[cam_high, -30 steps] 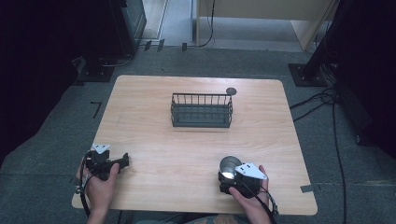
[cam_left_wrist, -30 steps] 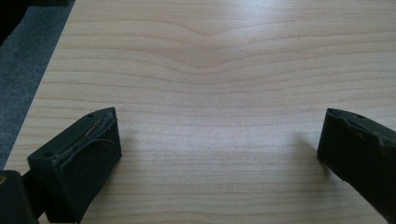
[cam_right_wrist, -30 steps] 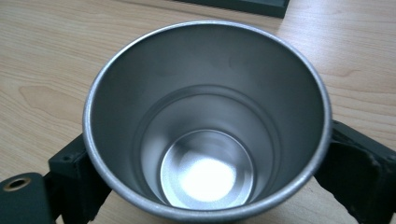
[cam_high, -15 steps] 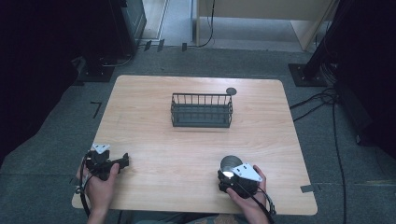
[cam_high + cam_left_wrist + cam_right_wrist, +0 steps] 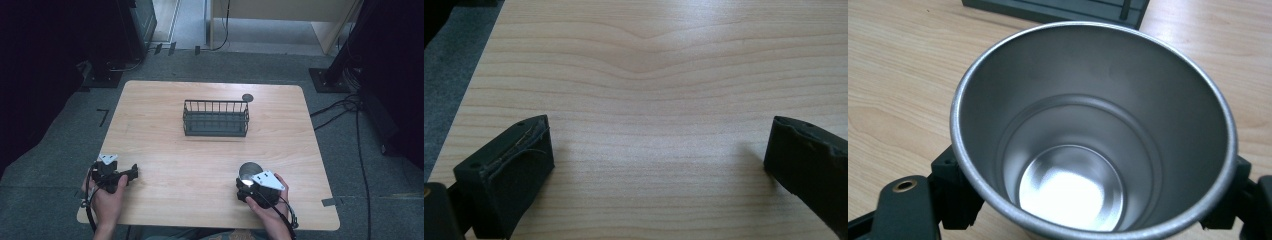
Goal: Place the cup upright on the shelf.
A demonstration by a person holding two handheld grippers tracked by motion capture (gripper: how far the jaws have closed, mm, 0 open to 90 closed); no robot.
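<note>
Right gripper (image 5: 248,186) sits at the 5 o'clock corner of the table (image 5: 165,150), its jaws on either side of a steel cup (image 5: 248,170); in the right gripper view the black jaws press the cup (image 5: 1093,140) wall from both sides, so the grip looks made. Cup is upright, empty, mouth toward the camera, and its base seems at or just above the wood; cannot tell which. Wire basket (image 5: 215,118) stands near table centre, toward 12 o'clock from the cup, well apart from it, nothing in it as far as the high view shows. Small dark disc (image 5: 247,97) lies just beyond the basket's right end. Left gripper (image 5: 131,173) rests at 7 o'clock, jaws spread wide over bare wood, holding nothing. Judgement: grasp done; the carry to the basket and the release are left.
</note>
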